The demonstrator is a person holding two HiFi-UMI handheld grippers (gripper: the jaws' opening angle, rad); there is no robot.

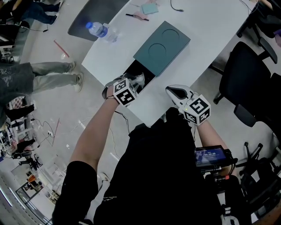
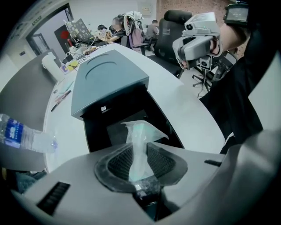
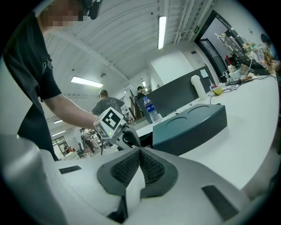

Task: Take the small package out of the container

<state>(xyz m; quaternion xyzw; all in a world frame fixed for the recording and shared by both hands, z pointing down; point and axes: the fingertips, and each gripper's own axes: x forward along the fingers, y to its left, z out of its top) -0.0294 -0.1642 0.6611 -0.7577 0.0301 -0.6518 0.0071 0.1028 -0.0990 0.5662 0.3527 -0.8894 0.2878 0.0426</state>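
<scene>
A dark teal container (image 1: 161, 47) lies on the white table (image 1: 210, 30), its lid slid back over a black open end (image 2: 114, 127). A small clear plastic package (image 2: 139, 145) stands up between the pads of my left gripper (image 2: 140, 169), which is shut on it just above that open end. In the head view the left gripper (image 1: 134, 81) sits at the container's near end. My right gripper (image 1: 173, 91) hovers over the table's near edge to the right, shut with nothing in it (image 3: 139, 154). The container (image 3: 189, 125) lies ahead of it.
A water bottle (image 1: 102, 30) lies at the table's left edge. A pen (image 1: 137, 16) and sticky notes (image 1: 149, 8) lie at the far end. Black office chairs (image 1: 246, 66) stand to the right. A person's legs (image 1: 44, 77) are on the floor at left.
</scene>
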